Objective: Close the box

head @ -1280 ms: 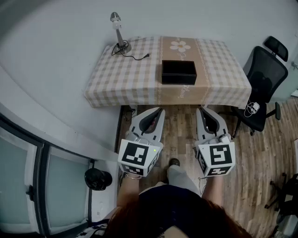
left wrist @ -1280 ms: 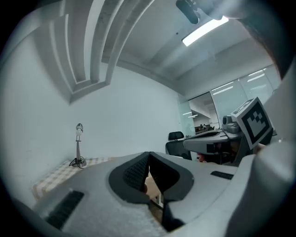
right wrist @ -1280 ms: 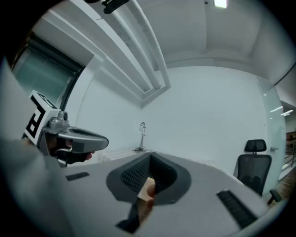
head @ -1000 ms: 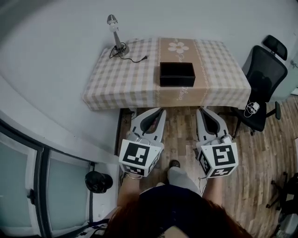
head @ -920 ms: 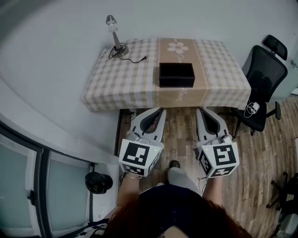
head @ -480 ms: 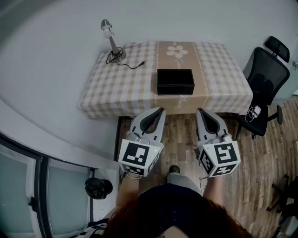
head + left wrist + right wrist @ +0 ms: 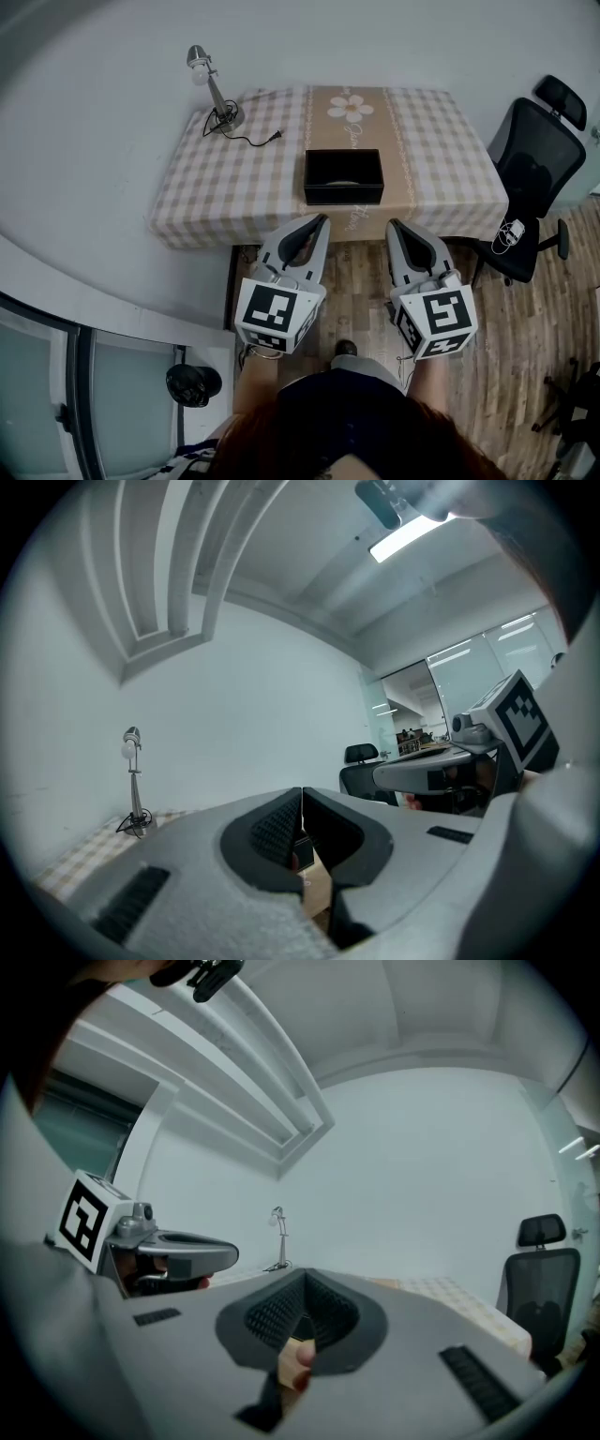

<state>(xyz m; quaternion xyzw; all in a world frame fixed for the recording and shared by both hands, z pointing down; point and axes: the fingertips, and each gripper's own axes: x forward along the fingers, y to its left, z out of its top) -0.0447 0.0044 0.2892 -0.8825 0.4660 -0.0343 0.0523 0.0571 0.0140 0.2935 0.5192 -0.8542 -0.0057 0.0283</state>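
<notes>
Checked-cloth worktop (image 7: pixel 234 178) against a pale wall, black box (image 7: pixel 343 176) lying open-topped on its tan centre strip, near the front edge. Just short of that edge, apart from the box: left gripper (image 7: pixel 322 219) and right gripper (image 7: pixel 392 225), jaws pressed together, holding nothing. Desk lamp (image 7: pixel 211 89) at the far left corner; office chair (image 7: pixel 536 159) off right.
</notes>
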